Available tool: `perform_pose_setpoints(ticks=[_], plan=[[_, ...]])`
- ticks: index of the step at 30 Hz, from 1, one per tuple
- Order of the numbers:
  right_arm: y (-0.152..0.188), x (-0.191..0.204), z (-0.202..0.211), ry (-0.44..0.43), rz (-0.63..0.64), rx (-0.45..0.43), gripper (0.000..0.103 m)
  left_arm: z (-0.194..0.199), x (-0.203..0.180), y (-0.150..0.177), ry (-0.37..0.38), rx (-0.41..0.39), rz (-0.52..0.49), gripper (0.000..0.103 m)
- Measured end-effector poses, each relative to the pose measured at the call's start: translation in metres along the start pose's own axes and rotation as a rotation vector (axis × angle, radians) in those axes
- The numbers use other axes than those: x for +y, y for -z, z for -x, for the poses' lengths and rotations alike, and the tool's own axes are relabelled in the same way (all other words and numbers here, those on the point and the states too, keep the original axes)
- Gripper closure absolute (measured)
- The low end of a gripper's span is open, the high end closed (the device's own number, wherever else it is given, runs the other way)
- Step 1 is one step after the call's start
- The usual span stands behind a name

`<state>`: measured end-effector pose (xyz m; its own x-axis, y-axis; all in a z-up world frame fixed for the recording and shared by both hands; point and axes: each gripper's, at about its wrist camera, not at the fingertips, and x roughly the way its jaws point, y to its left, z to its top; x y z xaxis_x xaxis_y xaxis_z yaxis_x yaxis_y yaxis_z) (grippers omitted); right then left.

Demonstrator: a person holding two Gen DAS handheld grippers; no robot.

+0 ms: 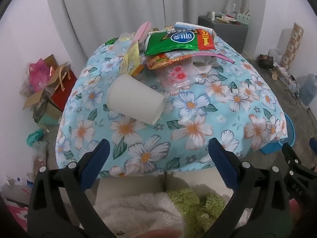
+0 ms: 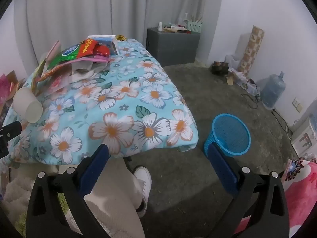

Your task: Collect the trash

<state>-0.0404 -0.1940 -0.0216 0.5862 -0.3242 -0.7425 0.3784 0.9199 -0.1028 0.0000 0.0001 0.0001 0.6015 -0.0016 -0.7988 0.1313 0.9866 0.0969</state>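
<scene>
The left gripper [image 1: 158, 154] hangs over the near edge of a table draped in a blue flowered cloth [image 1: 178, 123], its two blue-padded fingers [image 1: 99, 158] spread wide with nothing between them. From that camera, a white paper cup [image 1: 135, 98] lies on its side on the cloth at about eleven o'clock from the gripper, its open mouth facing the lower right. Behind the cup, at twelve o'clock, sits a heap of trash: a green and red snack bag [image 1: 178, 40] on top, an orange wrapper [image 1: 164, 60] under it, a clear plastic bag with red flowers [image 1: 178, 75] just in front, and a yellow packet [image 1: 130, 58] leaning at the heap's left side, near the cup's base.

The right gripper [image 2: 158, 154] is also spread wide and holds nothing. It points past the table's right corner toward the floor. In its view a blue mesh wastebasket [image 2: 227, 136] stands upright on the grey floor at about one o'clock, just beside the hanging edge of the cloth and partly behind the right finger. The cup and the trash heap lie far off at ten o'clock.

Below the right gripper, a person's leg in light trousers [image 2: 111, 198] and a white shoe [image 2: 143, 180] show under the table edge. A grey cabinet [image 2: 172, 45] stands against the far wall, and a large water bottle [image 2: 273, 91] sits at two o'clock.
</scene>
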Motion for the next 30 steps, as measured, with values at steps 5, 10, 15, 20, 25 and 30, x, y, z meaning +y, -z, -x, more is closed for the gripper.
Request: perform_pose_setpoints(ticks=[5, 10, 15, 20, 25, 30], plan=[[0.0, 0.0002, -0.0005, -0.004, -0.003, 0.004, 0.006, 0.0001, 0.0, 0.0001, 0.003, -0.003, 0.001, 0.007], [0.0, -0.0007, -0.0005, -0.006, -0.001, 0.004, 0.006, 0.0001, 0.0003, 0.0004, 0.005, -0.001, 0.001, 0.007], [-0.0024, 0.0005, -0.0006, -0.014, 0.004, 0.012, 0.006, -0.0008, 0.0013, 0.0014, 0.008, 0.004, -0.009, 0.007], [-0.001, 0.0073, -0.0011, -0.015, 0.012, 0.01, 0.006, -0.0024, -0.0013, 0.003, 0.004, 0.005, -0.01, 0.007], [-0.0018, 0.005, -0.0005, -0.019, 0.01, 0.007, 0.006, -0.0042, -0.001, 0.0022, 0.007, 0.013, -0.007, 0.007], [-0.0021, 0.0047, -0.0016, -0.021, 0.002, 0.015, 0.006, -0.0066, -0.0009, 0.0021, 0.006, 0.024, -0.008, 0.007]])
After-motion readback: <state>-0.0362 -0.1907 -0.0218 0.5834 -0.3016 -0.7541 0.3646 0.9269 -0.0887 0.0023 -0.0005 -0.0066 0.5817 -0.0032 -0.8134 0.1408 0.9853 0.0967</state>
